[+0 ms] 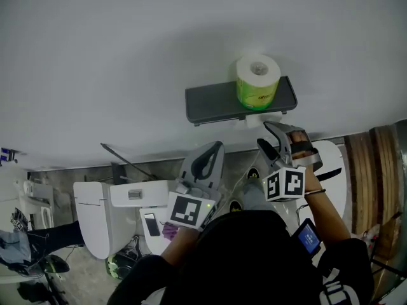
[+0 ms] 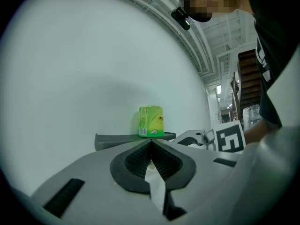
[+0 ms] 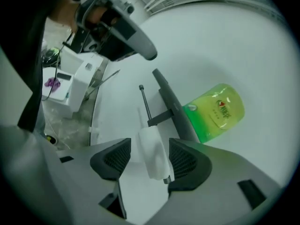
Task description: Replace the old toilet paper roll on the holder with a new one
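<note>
Straddling the nearly spent white roll [image 3: 153, 156] on the holder's bar [image 3: 145, 104], the right gripper [image 3: 150, 146] has its jaws spread, with both pads clear of the paper. Beyond its right-hand jaw, the green-wrapped new roll [image 3: 216, 112] stands on the grey shelf [image 3: 174, 108]. The left gripper [image 2: 151, 143] has its jaws pressed together, and the new roll stands straight ahead of their tips.

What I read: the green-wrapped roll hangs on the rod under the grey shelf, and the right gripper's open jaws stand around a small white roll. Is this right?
No: the green-wrapped roll stands on top of the grey shelf, not on the rod, as the head view shows. The right gripper's open jaws do stand around the small white roll.
</note>
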`<move>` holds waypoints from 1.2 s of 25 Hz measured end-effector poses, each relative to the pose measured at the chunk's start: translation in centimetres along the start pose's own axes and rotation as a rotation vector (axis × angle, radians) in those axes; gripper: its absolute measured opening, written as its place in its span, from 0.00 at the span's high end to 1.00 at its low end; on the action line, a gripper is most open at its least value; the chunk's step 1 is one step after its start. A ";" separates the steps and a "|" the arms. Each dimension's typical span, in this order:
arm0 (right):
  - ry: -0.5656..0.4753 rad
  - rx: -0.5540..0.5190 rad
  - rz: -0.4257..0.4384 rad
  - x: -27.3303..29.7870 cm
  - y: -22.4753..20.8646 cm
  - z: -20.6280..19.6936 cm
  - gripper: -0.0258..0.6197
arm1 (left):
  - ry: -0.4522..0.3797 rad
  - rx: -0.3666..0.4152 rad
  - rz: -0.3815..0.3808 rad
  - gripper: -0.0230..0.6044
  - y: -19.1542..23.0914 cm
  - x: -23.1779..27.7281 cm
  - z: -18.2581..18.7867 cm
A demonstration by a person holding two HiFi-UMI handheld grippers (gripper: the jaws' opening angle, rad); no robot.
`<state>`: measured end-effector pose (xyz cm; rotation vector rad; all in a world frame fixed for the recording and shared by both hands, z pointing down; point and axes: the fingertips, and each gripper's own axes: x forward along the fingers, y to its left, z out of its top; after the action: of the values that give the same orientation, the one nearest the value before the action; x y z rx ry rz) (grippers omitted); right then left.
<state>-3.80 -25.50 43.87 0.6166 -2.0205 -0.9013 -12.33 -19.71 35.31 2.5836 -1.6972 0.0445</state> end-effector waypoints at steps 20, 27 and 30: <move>0.105 -0.293 -0.088 6.8 -0.3 -2.5 0.62 | 0.029 -0.021 0.033 0.93 1.5 3.3 -0.7; 0.191 -0.383 -0.146 6.3 -1.1 -4.2 0.63 | 0.037 -0.012 0.004 0.93 0.9 3.7 -0.5; 0.219 -0.372 -0.167 5.9 -1.7 -5.5 0.63 | 0.052 -0.004 -0.003 0.93 0.5 3.9 -0.4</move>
<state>-2.29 -32.68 47.64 0.6480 -1.5713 -1.2173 -11.24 -23.48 35.92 2.5587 -1.6737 0.1071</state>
